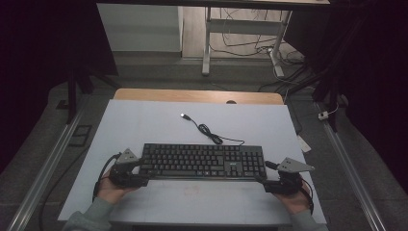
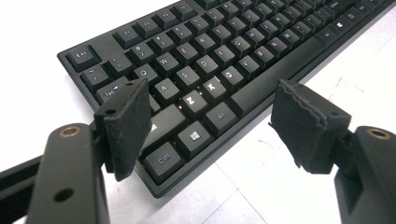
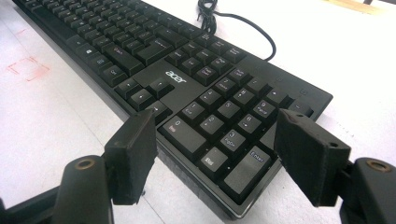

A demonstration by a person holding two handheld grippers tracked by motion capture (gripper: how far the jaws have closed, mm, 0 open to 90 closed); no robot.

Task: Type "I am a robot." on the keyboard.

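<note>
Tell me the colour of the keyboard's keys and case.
Black, both; the keyboard shows best in the left gripper view.

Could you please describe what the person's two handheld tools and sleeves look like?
Both the left tool and right tool are black, each topped by a grey three-cornered plate and trailing a black cable. Their jaws carry black pads, frayed at the edges. The sleeves look grey-green.

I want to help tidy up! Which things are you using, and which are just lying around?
In use:
keyboard
left hand-held gripper, open at its left end
right hand-held gripper, open at its right end

Lying about:
keyboard's loose cable, unplugged
red mark on the table
</note>
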